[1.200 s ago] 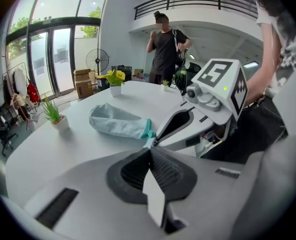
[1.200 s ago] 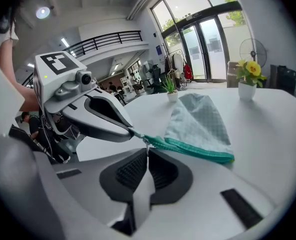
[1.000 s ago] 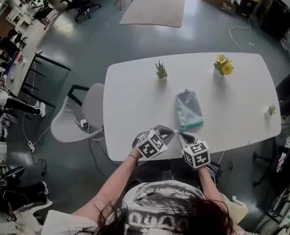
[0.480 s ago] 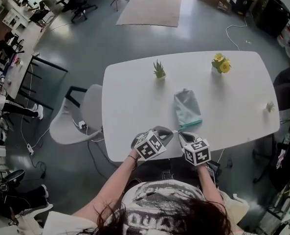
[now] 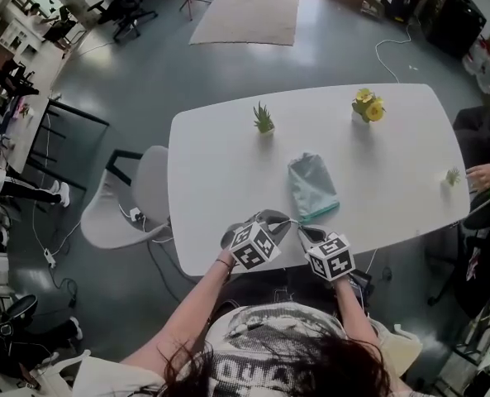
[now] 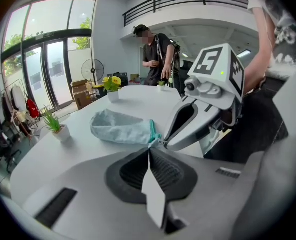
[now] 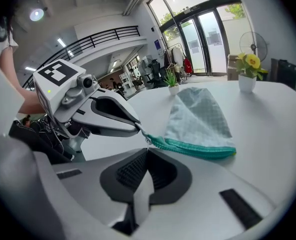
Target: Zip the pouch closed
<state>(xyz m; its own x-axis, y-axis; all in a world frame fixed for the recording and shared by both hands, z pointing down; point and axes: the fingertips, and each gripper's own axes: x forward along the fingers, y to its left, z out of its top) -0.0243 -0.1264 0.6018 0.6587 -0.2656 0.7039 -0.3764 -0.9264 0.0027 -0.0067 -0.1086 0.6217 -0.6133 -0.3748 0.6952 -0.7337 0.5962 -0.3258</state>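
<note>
A light blue pouch [image 5: 312,187] with a teal zipper edge [image 7: 197,149] lies flat on the white table [image 5: 220,164], zipper end toward me. Both grippers meet at its near left corner. My left gripper [image 5: 292,221] is shut on the pouch's corner [image 6: 153,136]. The right gripper [image 5: 302,227] is shut on the small zipper pull [image 7: 147,140] at that same end. In the left gripper view the right gripper [image 6: 161,144] comes in from the right, tip against the corner. The left gripper [image 7: 139,130] shows likewise in the right gripper view.
A small green plant [image 5: 264,119] and a pot of yellow flowers [image 5: 366,106] stand at the table's far side, a tiny plant [image 5: 452,176] at its right end. A grey chair [image 5: 137,201] sits at the left. A person's hand [image 5: 486,172] rests by the right edge.
Both grippers stay at the pouch's near corner. A person's hand has come into view at the table's right edge.
</note>
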